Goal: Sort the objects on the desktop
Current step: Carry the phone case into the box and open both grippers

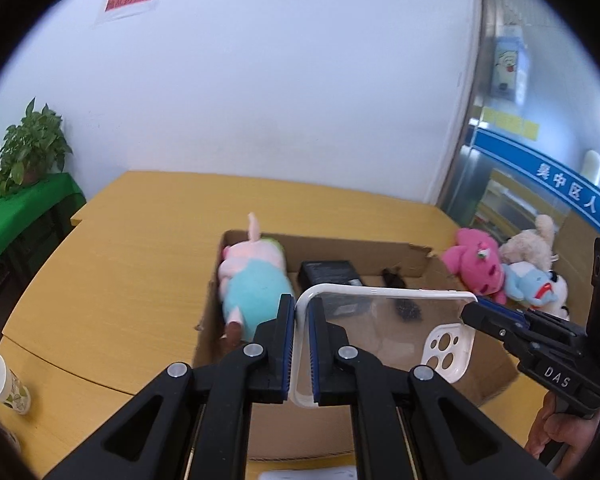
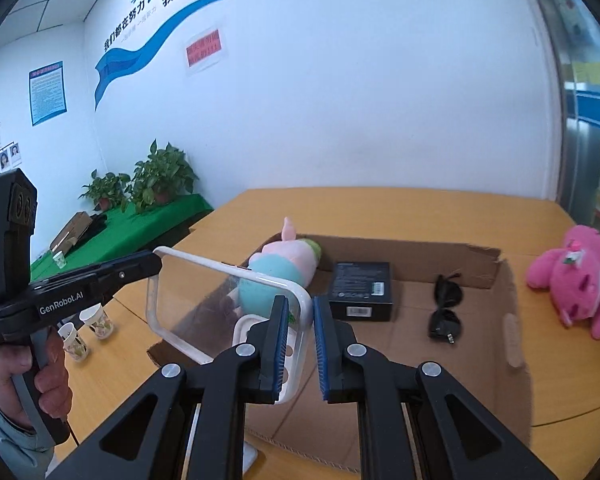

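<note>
We are in an office: a white wall with a blue slogan banner (image 2: 140, 56), a notice board (image 2: 47, 92), staff photos (image 2: 0, 160), potted plants (image 2: 162, 178) and a wooden bench (image 2: 380, 208).

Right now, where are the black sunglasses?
In the right wrist view, the sunglasses lie on the floor of the cardboard box, in its right part, just right of the black box.

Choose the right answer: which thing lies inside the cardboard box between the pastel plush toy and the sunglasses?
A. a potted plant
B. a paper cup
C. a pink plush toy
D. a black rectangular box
D: the right wrist view shows the black rectangular box on the floor of the cardboard box, with the pastel plush toy on one side of it and the sunglasses on the other.
</note>
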Available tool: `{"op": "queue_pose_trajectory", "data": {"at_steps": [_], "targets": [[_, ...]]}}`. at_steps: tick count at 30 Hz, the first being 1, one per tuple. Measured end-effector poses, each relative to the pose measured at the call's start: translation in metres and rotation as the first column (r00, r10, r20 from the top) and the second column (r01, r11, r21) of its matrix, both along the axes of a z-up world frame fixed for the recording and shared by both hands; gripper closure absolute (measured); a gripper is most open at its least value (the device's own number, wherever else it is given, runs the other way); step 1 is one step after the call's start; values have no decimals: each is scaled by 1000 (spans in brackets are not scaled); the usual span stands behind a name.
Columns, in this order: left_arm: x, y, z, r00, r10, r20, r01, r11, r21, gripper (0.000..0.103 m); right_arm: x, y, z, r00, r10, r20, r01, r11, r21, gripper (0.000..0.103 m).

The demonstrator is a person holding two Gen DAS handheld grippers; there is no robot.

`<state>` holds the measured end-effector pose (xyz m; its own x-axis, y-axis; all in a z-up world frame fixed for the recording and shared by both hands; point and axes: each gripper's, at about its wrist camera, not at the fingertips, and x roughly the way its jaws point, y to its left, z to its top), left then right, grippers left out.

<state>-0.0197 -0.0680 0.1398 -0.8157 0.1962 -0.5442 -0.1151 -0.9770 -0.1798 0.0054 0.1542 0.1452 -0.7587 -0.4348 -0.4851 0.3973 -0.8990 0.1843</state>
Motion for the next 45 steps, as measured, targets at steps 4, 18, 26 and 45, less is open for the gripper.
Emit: {"op": "queue_pose_trajectory", "data": {"at_steps": [4, 18, 26, 45], "targets": [[-34, -16, -36, 992, 39, 124, -39, 999, -6, 97, -36, -14, -26, 996, 21, 87, -18, 999, -42, 91], [-83, -25, -109, 923, 96, 374, -28, 983, -184, 97, -109, -60, -126, 894, 59, 445, -84, 996, 37, 87], [-85, -25, -112, 910, 117, 397, -26, 973, -229, 97, -110, -71, -133, 856, 60, 514, -112, 991, 70, 83], [-89, 2, -129, 882, 159, 443, 35, 917, -397, 97, -104, -80, -153, 811, 13, 585, -98, 989, 114, 82]]}}
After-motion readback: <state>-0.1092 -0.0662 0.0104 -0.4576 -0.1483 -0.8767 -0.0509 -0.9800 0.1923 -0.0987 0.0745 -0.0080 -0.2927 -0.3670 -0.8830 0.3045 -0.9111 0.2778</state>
